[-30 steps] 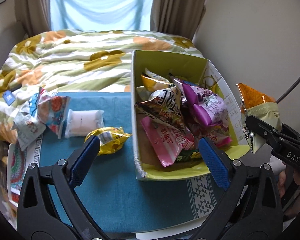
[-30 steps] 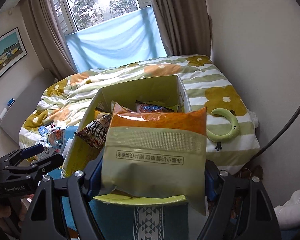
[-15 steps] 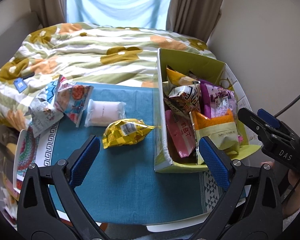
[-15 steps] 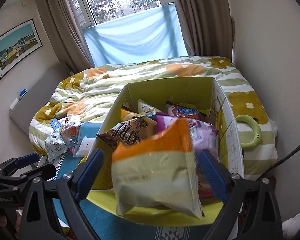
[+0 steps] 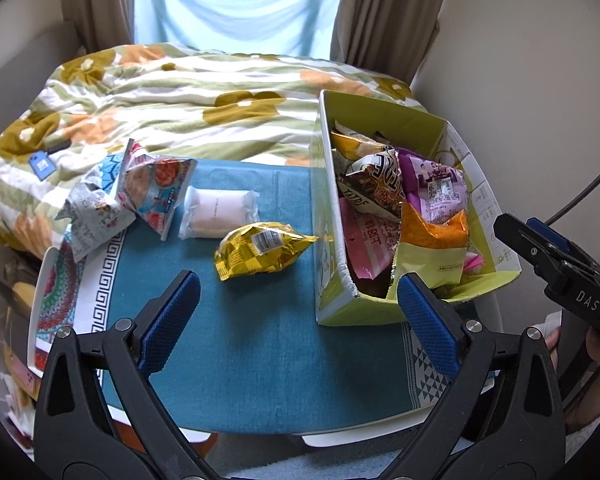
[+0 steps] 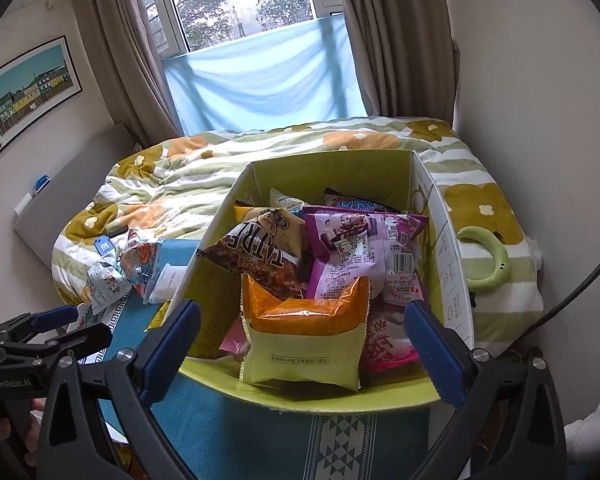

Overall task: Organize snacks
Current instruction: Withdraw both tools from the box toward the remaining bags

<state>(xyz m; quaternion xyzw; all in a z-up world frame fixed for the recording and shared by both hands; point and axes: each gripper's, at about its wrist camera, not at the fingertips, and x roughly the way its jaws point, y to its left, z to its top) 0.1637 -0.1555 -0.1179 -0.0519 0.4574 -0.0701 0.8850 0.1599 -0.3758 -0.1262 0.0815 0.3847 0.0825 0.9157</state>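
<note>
A yellow-green cardboard box [image 5: 332, 308] stands on the right of the blue-clothed table and holds several snack bags. An orange and pale green bag [image 6: 304, 340] stands upright at the box's near end; it also shows in the left wrist view [image 5: 432, 248]. My right gripper [image 6: 300, 348] is open and empty, just in front of that bag. My left gripper [image 5: 298, 320] is open and empty above the table's near side. A yellow bag [image 5: 260, 250], a white packet [image 5: 218, 212], a red-blue bag [image 5: 156, 192] and a grey-white bag [image 5: 94, 212] lie on the table left of the box.
A flowered quilt [image 5: 180, 96] covers the bed behind the table. A round patterned mat [image 5: 54, 288] lies at the table's left edge. A green ring [image 6: 492, 264] lies on the quilt right of the box. The wall [image 5: 540, 80] is close on the right.
The right gripper opened and let the orange and green bag drop into the box, then drew back. The left gripper moved back and left, so more of the table shows.
</note>
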